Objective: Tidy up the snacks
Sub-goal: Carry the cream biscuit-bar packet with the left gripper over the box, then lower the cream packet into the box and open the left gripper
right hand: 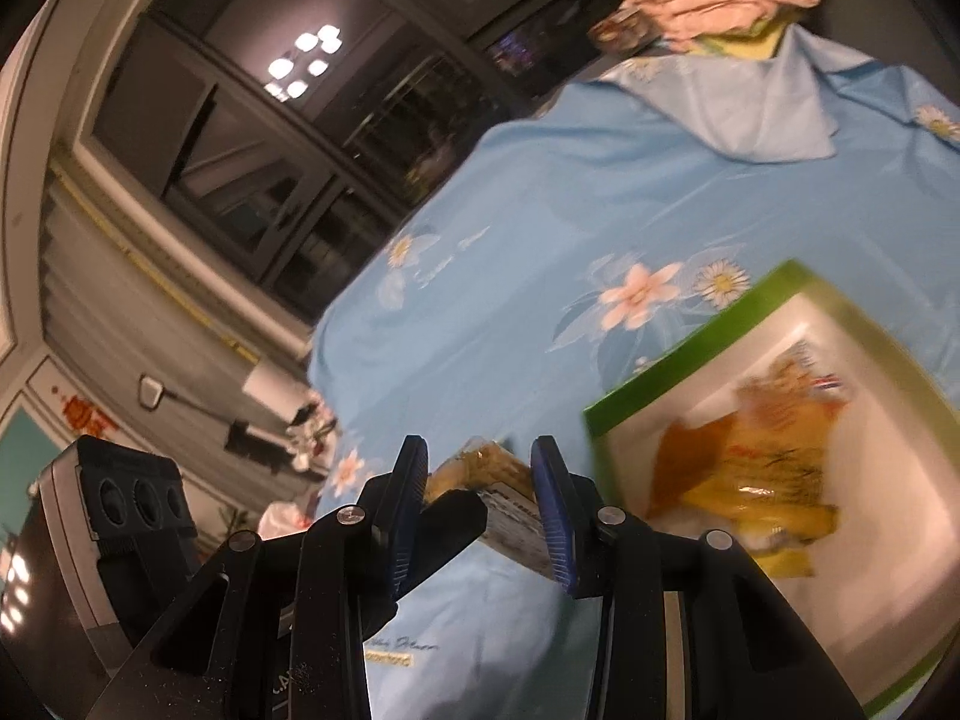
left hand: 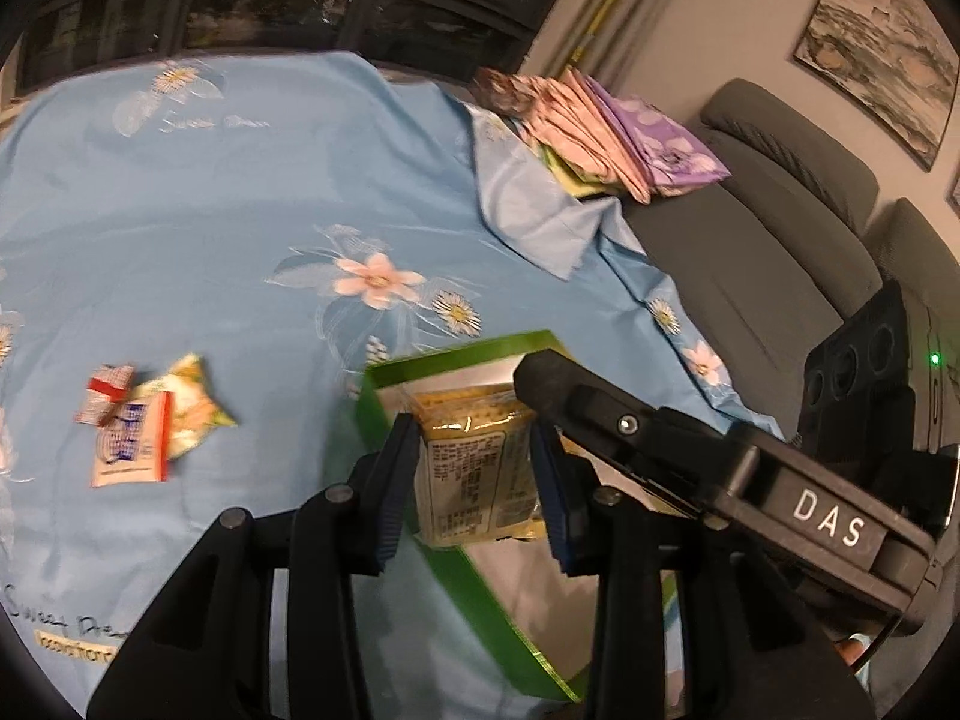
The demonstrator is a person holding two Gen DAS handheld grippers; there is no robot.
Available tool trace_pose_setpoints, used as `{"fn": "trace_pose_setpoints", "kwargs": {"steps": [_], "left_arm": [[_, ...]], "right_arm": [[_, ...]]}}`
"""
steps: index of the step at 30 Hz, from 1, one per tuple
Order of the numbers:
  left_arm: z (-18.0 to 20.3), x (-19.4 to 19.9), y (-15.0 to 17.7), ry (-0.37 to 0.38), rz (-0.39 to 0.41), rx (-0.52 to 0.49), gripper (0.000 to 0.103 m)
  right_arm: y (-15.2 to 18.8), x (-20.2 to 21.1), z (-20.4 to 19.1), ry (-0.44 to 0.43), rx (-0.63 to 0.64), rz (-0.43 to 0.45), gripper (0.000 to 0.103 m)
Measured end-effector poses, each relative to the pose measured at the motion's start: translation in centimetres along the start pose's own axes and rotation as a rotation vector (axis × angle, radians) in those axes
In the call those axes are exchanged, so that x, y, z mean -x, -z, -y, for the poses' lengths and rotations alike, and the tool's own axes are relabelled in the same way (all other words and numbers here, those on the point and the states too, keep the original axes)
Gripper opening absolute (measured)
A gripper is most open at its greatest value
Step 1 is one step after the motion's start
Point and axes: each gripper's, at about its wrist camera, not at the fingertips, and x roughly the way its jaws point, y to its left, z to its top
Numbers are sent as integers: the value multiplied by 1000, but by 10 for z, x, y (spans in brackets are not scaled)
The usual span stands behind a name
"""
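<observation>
We see a pale blue flowered cloth [left hand: 198, 228] spread over the whole work surface, with a dark grey sofa [left hand: 774, 240] beside it at the right of the left wrist view. A stack of folded fabrics [left hand: 606, 126] in pink and purple sits at the cloth's far corner, partly on a turned-back flap of the blue cloth.

Nearer us lies a green-rimmed box [right hand: 678, 369] with a white inside, open at the top; in the right wrist view it holds a blurred heap of yellow and orange snack bags [right hand: 756, 474].

Our left gripper [left hand: 474, 477] is partly closed, its two blue pads pressed against the sides of a clear cracker packet [left hand: 474, 462], which it holds upright at the near edge of the box. In the left wrist view, our right gripper [right hand: 480, 501] reaches in from the right, its black finger lying over the box rim just beside the packet. Its own camera shows its jaws about half open around the end of the same packet [right hand: 510, 510]; we cannot tell whether its pads touch it.

Well to the left on the cloth, three small snack sachets [left hand: 144, 420] lie in an overlapping cluster, apart from the box
</observation>
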Motion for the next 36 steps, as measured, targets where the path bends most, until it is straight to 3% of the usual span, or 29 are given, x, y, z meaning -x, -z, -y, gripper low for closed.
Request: {"fn": "trace_pose_setpoints", "kwargs": {"steps": [12, 20, 32, 36], "left_arm": [[20, -63, 2, 59, -116, 0, 33], [22, -99, 9, 52, -185, 3, 33], [18, -119, 16, 70, -228, 39, 34], [14, -118, 18, 78, -238, 51, 38]], "right_arm": [[-11, 3, 61, 104, -139, -4, 40], [-9, -8, 96, 177, -225, -54, 40], [-4, -11, 113, 220, -262, -83, 40], [-4, -8, 109, 243, -249, -81, 40]]}}
